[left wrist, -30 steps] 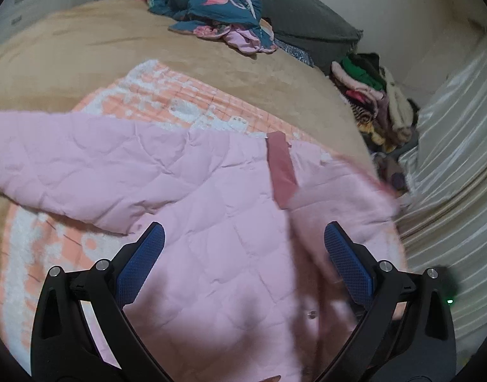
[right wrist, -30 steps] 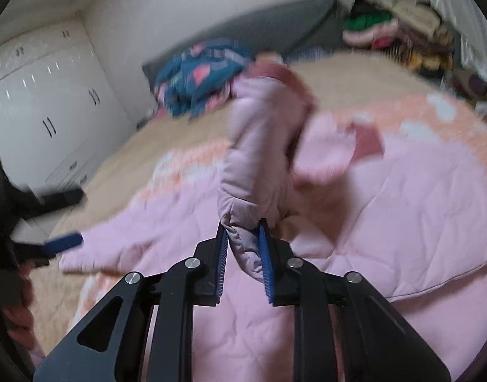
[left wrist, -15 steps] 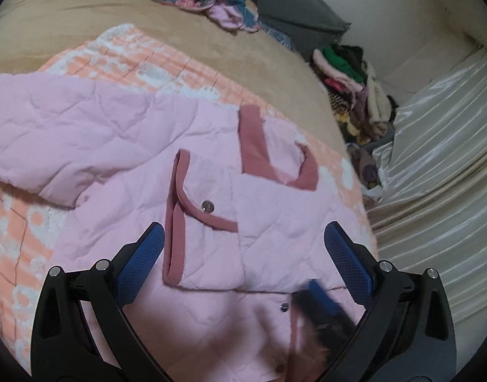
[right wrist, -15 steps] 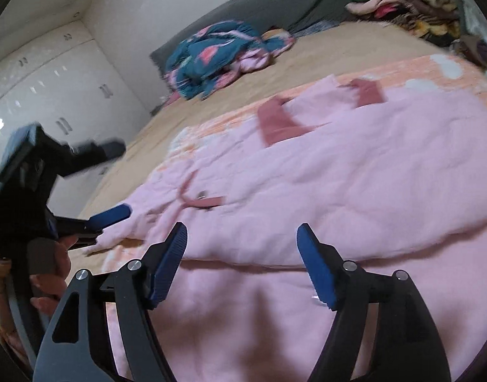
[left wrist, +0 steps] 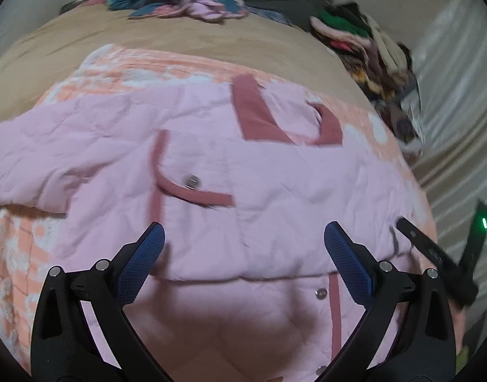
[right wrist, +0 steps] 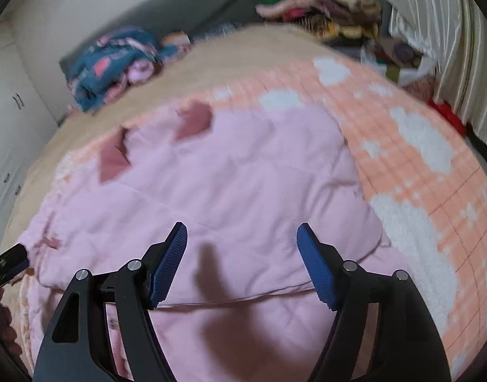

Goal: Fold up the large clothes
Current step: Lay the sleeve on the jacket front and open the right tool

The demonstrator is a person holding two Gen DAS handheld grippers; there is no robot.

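Both tools — left tool, right tool — gape wide, empty, above the pink jacket

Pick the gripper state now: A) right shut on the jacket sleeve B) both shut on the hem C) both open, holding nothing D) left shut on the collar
C: the left gripper and the right gripper each show blue pads spread wide over the pink jacket, with no fabric between them.

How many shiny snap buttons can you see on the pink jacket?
3. One snap sits on the folded-over sleeve cuff, one beside the dark front trim, one at the bottom edge. More may be hidden under folds of the jacket.
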